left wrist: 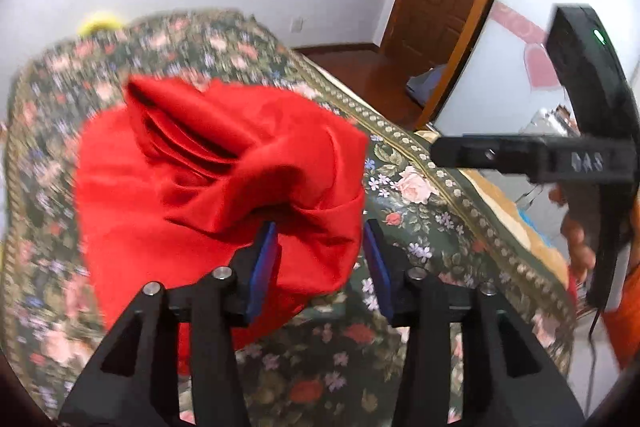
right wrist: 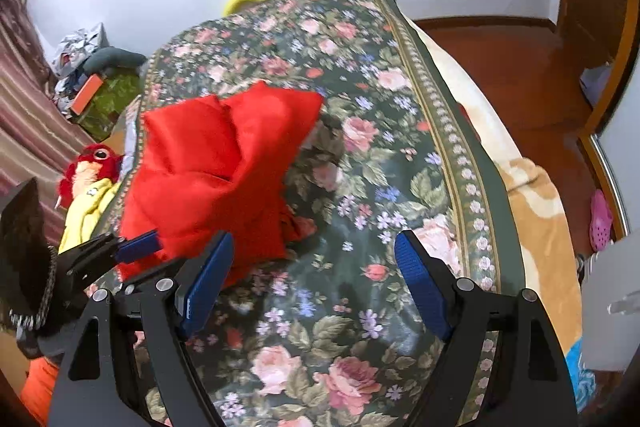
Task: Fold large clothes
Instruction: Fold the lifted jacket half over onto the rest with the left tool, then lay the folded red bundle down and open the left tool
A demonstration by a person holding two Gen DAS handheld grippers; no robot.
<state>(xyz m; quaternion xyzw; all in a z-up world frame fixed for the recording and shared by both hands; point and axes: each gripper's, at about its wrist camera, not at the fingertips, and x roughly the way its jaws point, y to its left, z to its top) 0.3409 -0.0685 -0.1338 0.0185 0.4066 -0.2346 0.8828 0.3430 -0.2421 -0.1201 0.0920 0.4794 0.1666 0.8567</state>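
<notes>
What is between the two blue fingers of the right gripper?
Only the flowery bedspread shows between the open right gripper fingers in the right wrist view. The red cloth sits off to their left, outside the gap.

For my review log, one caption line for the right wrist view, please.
Right gripper open over the floral bedspread, beside the bunched red garment with the left gripper at its edge.

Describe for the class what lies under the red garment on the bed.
Under the red garment is the dark floral bedspread, showing all around it. The patch directly beneath is covered, so anything lying there cannot be seen. The left gripper, jaws open, has cloth between them.
</notes>
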